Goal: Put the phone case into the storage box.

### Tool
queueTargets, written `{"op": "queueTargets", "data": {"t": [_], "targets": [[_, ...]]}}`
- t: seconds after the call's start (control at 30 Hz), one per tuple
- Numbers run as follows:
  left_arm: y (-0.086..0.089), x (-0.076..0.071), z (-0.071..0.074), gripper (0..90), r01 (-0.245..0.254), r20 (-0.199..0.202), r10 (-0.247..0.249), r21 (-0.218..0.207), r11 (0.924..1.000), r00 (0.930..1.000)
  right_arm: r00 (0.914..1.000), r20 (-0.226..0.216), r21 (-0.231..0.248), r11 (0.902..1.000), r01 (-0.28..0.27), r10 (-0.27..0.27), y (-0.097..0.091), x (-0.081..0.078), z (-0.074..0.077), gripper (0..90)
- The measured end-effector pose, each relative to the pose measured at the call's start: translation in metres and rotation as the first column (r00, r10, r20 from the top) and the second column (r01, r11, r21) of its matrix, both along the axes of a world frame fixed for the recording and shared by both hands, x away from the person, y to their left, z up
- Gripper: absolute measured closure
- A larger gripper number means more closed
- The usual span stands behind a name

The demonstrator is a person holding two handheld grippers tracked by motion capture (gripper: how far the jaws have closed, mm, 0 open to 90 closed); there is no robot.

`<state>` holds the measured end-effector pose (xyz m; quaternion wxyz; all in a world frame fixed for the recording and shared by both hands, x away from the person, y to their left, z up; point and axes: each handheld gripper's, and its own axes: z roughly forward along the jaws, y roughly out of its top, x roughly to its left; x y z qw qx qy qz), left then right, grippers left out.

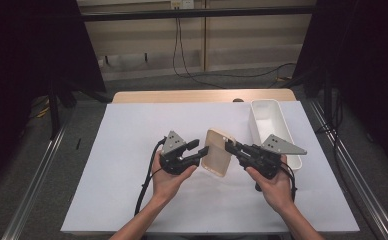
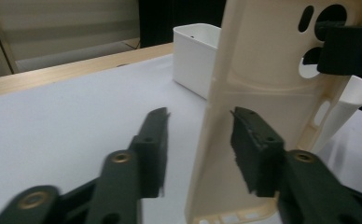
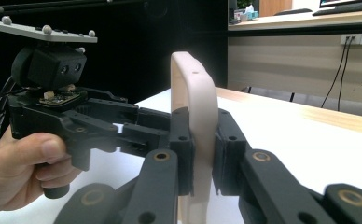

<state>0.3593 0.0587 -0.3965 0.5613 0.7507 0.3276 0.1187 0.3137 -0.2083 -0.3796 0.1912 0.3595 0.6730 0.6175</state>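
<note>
A cream phone case is held up on edge above the white sheet between my two grippers. My right gripper is shut on it; in the right gripper view both pads press the case's rim from either side. My left gripper is open. In the left gripper view its jaws straddle the lower edge of the case, and the left pad stands clear of it. The right gripper's black jaw grips the case beside the camera cutouts at the top right of that view.
A white rectangular bin stands at the right of the white sheet, just behind my right gripper; it also appears as the white bin behind the case. The wooden table edge runs along the back. Metal rails flank the table.
</note>
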Motion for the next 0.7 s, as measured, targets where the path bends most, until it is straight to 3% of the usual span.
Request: {"op": "queueTargets", "data": {"t": [0.4,0.6,0.7], "targets": [[0.025,0.000,0.002,9.1,-0.065,0.023,0.064,0.041,0.9970,0.9977,0.9999,0.015,0.005,1.0000,-0.001,0.001,-0.011,0.004,0.002,80.7],[0.037,-0.004,0.002,4.3,-0.094,0.037,0.094,0.019,0.9954,0.9949,0.9999,0.013,0.007,1.0000,-0.007,0.007,-0.015,0.006,0.002,80.7],[0.040,-0.006,0.002,3.8,-0.127,0.076,0.121,0.074,0.9892,0.9897,0.9998,0.018,0.008,1.0000,-0.001,0.001,-0.018,0.006,0.003,80.7]]}}
